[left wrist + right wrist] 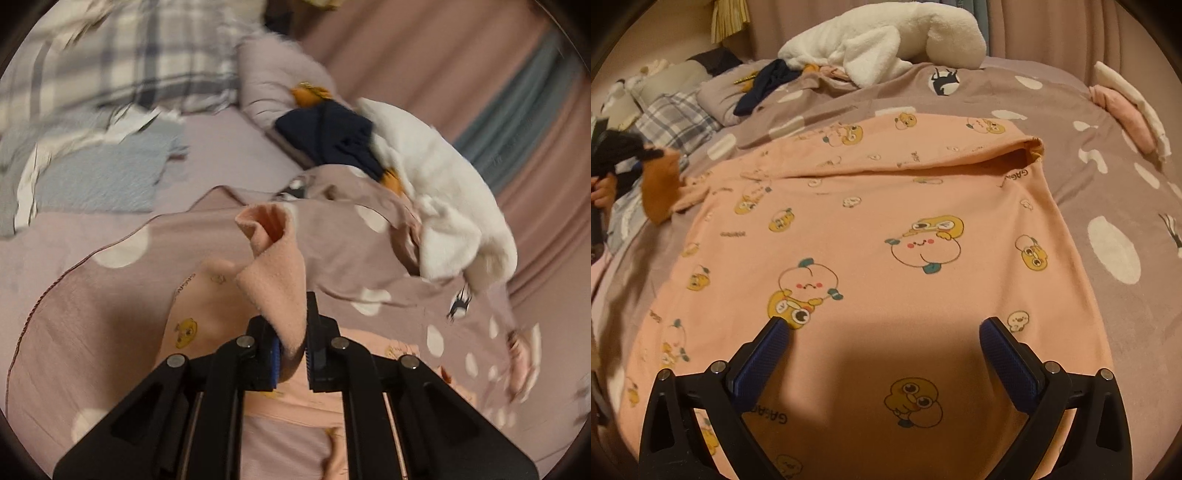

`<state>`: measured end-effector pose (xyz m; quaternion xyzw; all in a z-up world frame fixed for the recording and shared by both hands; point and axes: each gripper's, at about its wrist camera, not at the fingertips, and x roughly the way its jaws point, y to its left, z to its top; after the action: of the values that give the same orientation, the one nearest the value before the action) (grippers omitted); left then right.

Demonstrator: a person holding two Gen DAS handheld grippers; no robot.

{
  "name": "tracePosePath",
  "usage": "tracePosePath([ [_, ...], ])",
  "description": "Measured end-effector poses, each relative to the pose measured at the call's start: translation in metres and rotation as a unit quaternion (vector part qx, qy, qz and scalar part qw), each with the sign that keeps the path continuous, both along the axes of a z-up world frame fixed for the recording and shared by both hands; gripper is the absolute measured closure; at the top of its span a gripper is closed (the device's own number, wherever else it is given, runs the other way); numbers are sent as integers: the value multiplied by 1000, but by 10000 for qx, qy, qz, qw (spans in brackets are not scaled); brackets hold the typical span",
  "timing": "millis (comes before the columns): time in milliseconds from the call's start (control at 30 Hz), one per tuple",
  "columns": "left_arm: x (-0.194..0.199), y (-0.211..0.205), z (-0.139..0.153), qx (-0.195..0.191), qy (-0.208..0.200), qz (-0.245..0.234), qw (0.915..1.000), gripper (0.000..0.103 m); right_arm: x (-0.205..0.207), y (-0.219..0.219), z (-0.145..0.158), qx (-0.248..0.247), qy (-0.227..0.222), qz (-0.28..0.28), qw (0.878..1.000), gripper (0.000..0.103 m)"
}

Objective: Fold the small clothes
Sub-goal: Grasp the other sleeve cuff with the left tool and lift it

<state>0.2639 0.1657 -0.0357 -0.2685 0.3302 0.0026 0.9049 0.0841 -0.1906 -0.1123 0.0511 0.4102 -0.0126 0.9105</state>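
Observation:
A small peach shirt (871, 236) with cartoon ducks and peaches lies spread flat on the mauve spotted bedspread (1115, 206). Its far sleeve is folded across the top. My right gripper (882, 328) is open and empty, low over the shirt's near part. My left gripper (291, 347) is shut on the cuff of the peach sleeve (275, 273) and holds it lifted off the bed. In the right wrist view the left gripper (646, 155) shows at the far left with the sleeve end (661, 188) hanging from it.
A white fleece garment (882, 40) and dark navy clothing (764, 88) lie at the back of the bed. Folded pink and white items (1134, 118) sit at the right. A plaid blanket (122, 62) and light blue folded cloth (99, 173) lie further off. Curtains (461, 74) hang behind.

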Motion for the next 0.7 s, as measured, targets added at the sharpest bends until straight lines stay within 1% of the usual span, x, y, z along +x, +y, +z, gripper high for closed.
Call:
tracePosePath([
  [33, -3, -13, 4, 79, -50, -76, 9999, 94, -2, 1, 3, 13, -62, 99, 9999, 0],
  [100, -5, -41, 10, 95, -67, -285, 9995, 94, -10, 4, 11, -71, -237, 267, 9993, 0],
  [200, -9, -65, 14, 65, -52, -364, 9993, 94, -24, 4, 22, -291, -436, 323, 9981, 0],
  [267, -9, -84, 14, 6, 25, -490, 9988, 94, -31, 0, 29, -276, -433, 466, 9976, 0],
  [300, -9, -92, 14, 3, 64, -524, 9986, 94, -35, -5, 33, -188, -437, 503, 9976, 0],
  [400, -6, -126, 14, 66, 106, -668, 9977, 94, -44, -29, 42, 177, -620, 240, 9976, 0],
  [500, -3, -158, 12, 81, 137, -813, 9966, 94, -48, -52, 45, 518, -649, 163, 9964, 0],
  [600, 1, -193, 6, 84, 183, -1013, 9947, 94, -50, -68, 42, 544, -595, 53, 9967, 0],
  [700, 5, -219, -6, -119, 340, -1119, 9931, 94, -53, -83, 40, 607, -528, -180, 9966, 0],
])
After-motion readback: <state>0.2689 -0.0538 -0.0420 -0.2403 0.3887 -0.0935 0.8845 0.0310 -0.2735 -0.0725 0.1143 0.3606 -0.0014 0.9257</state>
